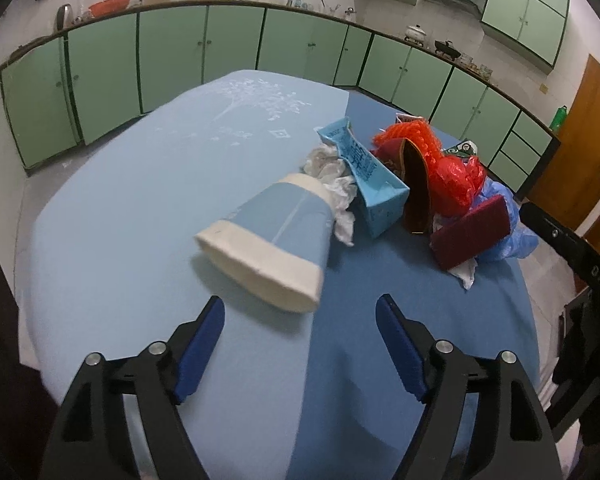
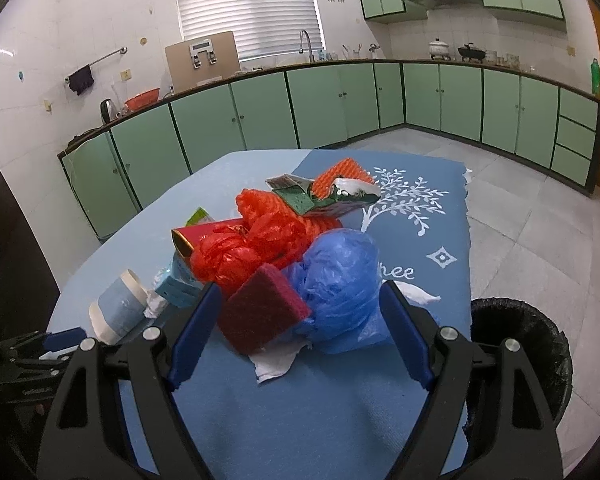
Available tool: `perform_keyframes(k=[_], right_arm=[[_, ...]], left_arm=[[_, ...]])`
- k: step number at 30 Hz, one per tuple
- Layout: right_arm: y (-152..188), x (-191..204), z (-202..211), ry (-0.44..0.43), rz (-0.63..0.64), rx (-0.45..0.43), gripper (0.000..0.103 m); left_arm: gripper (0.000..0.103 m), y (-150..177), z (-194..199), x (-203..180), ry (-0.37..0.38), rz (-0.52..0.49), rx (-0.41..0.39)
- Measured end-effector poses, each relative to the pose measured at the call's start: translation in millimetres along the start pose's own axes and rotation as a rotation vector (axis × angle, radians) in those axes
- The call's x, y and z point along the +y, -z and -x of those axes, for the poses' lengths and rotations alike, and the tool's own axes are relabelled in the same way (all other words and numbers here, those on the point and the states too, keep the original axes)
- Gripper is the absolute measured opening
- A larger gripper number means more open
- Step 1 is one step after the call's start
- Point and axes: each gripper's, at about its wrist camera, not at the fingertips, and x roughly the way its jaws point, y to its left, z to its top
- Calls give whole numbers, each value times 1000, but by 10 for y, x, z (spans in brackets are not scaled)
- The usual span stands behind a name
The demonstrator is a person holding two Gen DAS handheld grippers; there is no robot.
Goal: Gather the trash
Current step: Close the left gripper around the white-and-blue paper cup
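On the blue-covered table (image 1: 120, 216) we find a heap of trash, and both grippers stand off from it with nothing between their pads. Our left gripper (image 1: 300, 312) has its jaws spread wide, and they grip nothing; just ahead of the fingertips lies a pale blue and cream paper cup (image 1: 272, 236) on its side, close to the tips but apart from them. Behind the cup we see crumpled white tissue (image 1: 332, 176), a light blue carton (image 1: 368, 176) leaning against it, then red plastic bags (image 1: 448, 176) and a dark red scouring pad (image 1: 470, 230) propped on a blue plastic bag (image 1: 516, 224). Our right gripper (image 2: 300, 296) is likewise wide open and empty, hovering low over the near edge of the heap; in its view the dark red scouring pad (image 2: 262, 312) and the blue plastic bag (image 2: 340, 280) sit framed between the two blue pads, though we cannot tell whether the tips brush them. White tissue (image 2: 276, 364) lies flat under the pad. To the right, beside the table edge, stands a black-lined bin (image 2: 528, 344) on the tiled floor. The left gripper (image 2: 56, 340) shows at the lower left of that view, next to the fallen cup (image 2: 118, 306).
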Motion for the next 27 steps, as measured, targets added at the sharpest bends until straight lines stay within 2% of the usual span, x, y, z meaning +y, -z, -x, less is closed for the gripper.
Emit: perform_keyframes(k=[4, 14, 24, 27], right_arm=[[3, 32, 1, -4, 5, 2, 79], [-45, 120, -70, 11, 21, 16, 79], [-76, 208, -254, 24, 20, 52, 79], [-76, 219, -289, 25, 21, 58, 79]], left_arm=[[78, -44, 49, 10, -29, -26, -47], [84, -334, -215, 63, -27, -74, -63], [87, -486, -602, 148, 49, -116, 43], [85, -479, -663, 140, 59, -121, 56]])
